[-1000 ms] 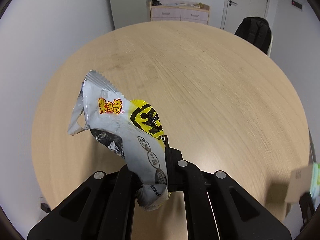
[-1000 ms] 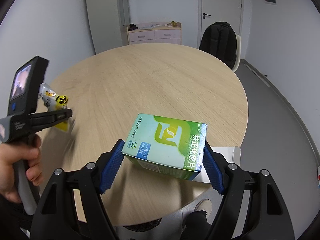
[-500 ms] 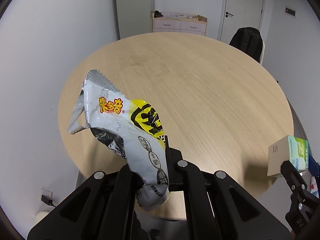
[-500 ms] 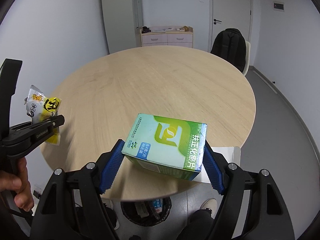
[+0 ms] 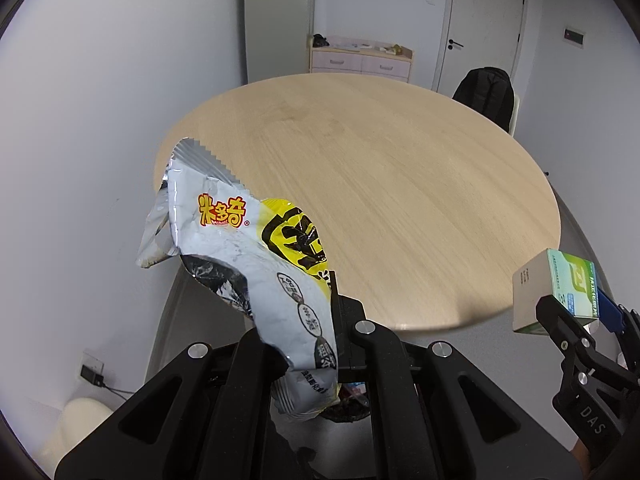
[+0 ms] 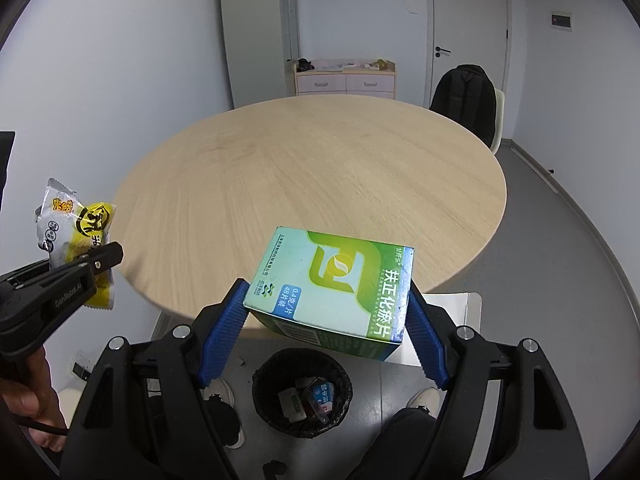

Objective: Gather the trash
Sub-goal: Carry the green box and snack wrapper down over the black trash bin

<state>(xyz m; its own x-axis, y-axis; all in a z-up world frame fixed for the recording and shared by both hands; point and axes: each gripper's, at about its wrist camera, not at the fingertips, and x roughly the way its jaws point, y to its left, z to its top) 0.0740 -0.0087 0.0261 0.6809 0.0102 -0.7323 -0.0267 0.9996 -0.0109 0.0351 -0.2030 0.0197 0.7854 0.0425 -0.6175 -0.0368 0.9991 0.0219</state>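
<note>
your left gripper (image 5: 320, 344) pinches the snack wrapper (image 5: 256, 264); your right gripper (image 6: 324, 316) clamps the green box (image 6: 332, 284) above the bin (image 6: 302, 394). risk: the wrapper hangs left of the bin and may flutter onto the floor if released there.

I see round wooden table (image 6: 320, 184); black backpack (image 6: 464, 100) on far chair; pink dresser (image 6: 344, 78) against back wall.

Crumpled silver-yellow snack wrapper (image 5: 256, 276) and green medicine box (image 6: 332, 292), both aloft; black bin (image 6: 303, 394) below.
</note>
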